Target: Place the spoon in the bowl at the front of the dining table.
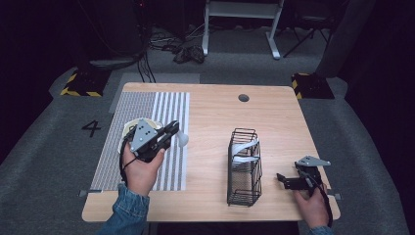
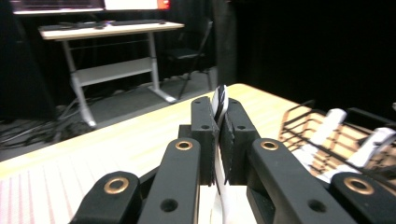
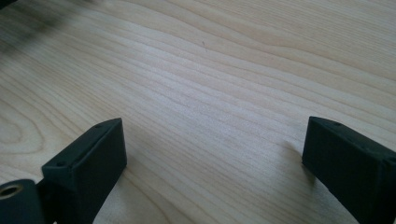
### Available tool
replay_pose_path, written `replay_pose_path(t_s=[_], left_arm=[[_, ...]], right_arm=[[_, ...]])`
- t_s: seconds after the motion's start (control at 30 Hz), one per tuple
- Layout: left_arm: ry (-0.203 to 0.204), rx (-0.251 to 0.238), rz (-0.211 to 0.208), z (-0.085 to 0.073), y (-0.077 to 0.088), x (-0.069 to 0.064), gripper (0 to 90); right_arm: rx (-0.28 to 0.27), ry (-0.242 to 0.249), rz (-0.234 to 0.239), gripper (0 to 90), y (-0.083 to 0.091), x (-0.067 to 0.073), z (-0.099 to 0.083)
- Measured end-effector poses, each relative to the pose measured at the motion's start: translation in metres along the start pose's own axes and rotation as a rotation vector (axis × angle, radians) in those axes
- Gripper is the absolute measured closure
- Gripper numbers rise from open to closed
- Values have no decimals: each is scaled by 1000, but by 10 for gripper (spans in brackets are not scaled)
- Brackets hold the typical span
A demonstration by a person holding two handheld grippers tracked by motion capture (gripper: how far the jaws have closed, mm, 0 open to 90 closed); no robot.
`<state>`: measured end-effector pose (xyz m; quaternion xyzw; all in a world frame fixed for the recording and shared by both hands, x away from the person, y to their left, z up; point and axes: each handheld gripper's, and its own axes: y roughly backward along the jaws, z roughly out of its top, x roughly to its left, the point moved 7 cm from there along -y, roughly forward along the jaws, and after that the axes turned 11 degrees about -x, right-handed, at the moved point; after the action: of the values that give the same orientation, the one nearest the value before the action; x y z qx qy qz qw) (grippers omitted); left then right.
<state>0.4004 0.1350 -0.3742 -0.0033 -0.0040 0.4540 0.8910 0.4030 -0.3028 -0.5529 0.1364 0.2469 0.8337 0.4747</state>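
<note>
**Left fingers clamp a white utensil over the mat; right fingers spread wide on bare wood**

Near edge of the bench [image 1: 210, 205]: two denim-sleeved forearms come in from the bottom; left hand [image 1: 142, 169] grips the left gripper [image 1: 172, 131] above the striped mat [image 1: 169, 142]; right hand [image 1: 311, 203] holds the right gripper [image 1: 284, 179] low at the right front corner, pointing left toward the wire rack [image 1: 244, 166], near it but apart.

Right gripper view: both black fingers [image 3: 91, 161] stand far apart, wide, nothing between them; pale wood grain runs under and past them; how close the tips sit to the wood I cannot tell.

Left gripper view: fingers [image 2: 204, 135] drawn narrow and pinching a thin white utensil [image 2: 219, 100] edge-on; its white end pokes out above the tips; in the high view a white rounded end [image 1: 182, 139] sticks out past the fingers toward the right, over the mat's right edge; exact kind of utensil too small to tell.

Mid bench: black wire rack stands upright on the wood, well right of the mat, between the two grippers; white utensils [image 1: 244, 149] lean inside its upper part; the same rack shows at the right of the left gripper view with white handles [image 2: 327, 130] slanting in it.

Behind the left gripper: a pale round dish [image 1: 128, 128] on the mat, mostly hidden by the gripper's grey plate.

Far: a dark round hole [image 1: 243, 98] near the bench's back edge; beyond it grey floor, a white-legged desk [image 1: 242, 22], cables, yellow-black marked blocks [image 1: 78, 84].
</note>
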Motion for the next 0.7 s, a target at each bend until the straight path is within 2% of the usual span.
replay_pose_path(t_s=[0.07, 0.17, 0.3, 0.33, 0.37, 0.43, 0.53, 0.57, 0.63, 0.7], left_arm=[[4, 1, 45, -3, 4, 13, 849], [9, 1, 90, -6, 9, 26, 849], [11, 0, 136, -10, 14, 41, 849], [11, 0, 136, -10, 14, 41, 849], [11, 3, 155, -12, 16, 48, 849], [8, 7, 163, -13, 17, 51, 849], [-9, 13, 212, -18, 20, 64, 849], [-9, 13, 212, -18, 20, 64, 849], [-16, 15, 254, -21, 23, 76, 849], [-12, 12, 274, -22, 24, 82, 849]], right_arm=[[0, 0, 1, 64, 0, 0, 0], [1, 0, 1, 64, 0, 0, 0], [0, 0, 1, 64, 0, 0, 0], [0, 0, 1, 64, 0, 0, 0], [0, 0, 0, 64, 0, 0, 0], [0, 0, 1, 64, 0, 0, 0], [0, 0, 1, 64, 0, 0, 0], [0, 0, 1, 64, 0, 0, 0], [0, 0, 1, 64, 0, 0, 0], [0, 0, 1, 64, 0, 0, 0]])
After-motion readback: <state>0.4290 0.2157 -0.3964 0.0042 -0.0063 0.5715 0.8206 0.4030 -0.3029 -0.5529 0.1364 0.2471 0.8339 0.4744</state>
